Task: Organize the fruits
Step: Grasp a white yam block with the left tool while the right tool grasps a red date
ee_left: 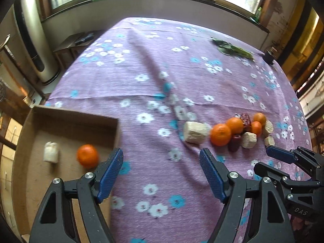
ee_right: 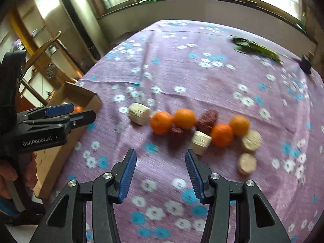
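Oranges (ee_right: 161, 122) in a loose row w/ pale cane-like chunks (ee_right: 139, 113) and dark red fruit (ee_right: 208, 118) mid purple cloth (ee_right: 202, 81); one orange (ee_left: 87, 155) plus one chunk already in cardboard box (ee_left: 66, 119) at left. Judged: oranges light, round, firm but squashable, apt to roll, so pinch across the widest part, gentle squeeze. Right gripper (ee_right: 161, 158) low, aimed at the row, fingers wide apart, empty; left gripper (ee_left: 161, 156) beside box's near corner, also spread, holding nothing.

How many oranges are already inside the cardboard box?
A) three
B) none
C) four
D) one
D: in the left wrist view the cardboard box holds a single orange beside one pale chunk; the other oranges lie out on the purple cloth.
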### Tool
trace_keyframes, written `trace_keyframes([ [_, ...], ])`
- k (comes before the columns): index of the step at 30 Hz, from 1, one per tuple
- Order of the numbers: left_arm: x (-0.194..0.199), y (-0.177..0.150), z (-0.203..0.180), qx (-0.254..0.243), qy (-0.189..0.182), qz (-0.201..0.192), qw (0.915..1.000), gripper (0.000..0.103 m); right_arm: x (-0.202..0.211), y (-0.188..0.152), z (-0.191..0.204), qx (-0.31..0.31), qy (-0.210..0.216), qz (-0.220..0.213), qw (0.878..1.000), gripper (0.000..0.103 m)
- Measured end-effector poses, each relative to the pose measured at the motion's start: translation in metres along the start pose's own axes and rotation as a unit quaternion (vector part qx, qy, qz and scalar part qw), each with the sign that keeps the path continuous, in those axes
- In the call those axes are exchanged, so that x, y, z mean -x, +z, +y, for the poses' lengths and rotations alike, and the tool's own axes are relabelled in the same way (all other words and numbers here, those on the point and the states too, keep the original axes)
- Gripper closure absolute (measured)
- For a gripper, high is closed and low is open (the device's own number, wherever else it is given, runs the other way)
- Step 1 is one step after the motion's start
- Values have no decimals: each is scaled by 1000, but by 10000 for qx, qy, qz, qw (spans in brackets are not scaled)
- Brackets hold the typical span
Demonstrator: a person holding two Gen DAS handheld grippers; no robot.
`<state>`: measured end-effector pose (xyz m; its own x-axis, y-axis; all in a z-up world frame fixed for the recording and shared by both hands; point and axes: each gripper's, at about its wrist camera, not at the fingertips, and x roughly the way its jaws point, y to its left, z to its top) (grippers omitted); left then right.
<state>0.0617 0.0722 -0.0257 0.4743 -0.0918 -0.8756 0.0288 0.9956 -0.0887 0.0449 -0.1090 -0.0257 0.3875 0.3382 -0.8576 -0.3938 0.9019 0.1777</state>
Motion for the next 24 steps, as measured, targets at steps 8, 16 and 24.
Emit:
trace_keyframes([
  [8,-36,13,-34,-371,-143,214,9990,26,3,-9,-25,-210,12,8,9998,49],
  [16,-57,16,-41,-800,-223,388,9958,38,-8,-8,-27,-216,224,67,9995,49],
  [24,-68,16,-37,-844,-470,512,9940,74,-36,4,-21,-389,512,144,9978,58],
])
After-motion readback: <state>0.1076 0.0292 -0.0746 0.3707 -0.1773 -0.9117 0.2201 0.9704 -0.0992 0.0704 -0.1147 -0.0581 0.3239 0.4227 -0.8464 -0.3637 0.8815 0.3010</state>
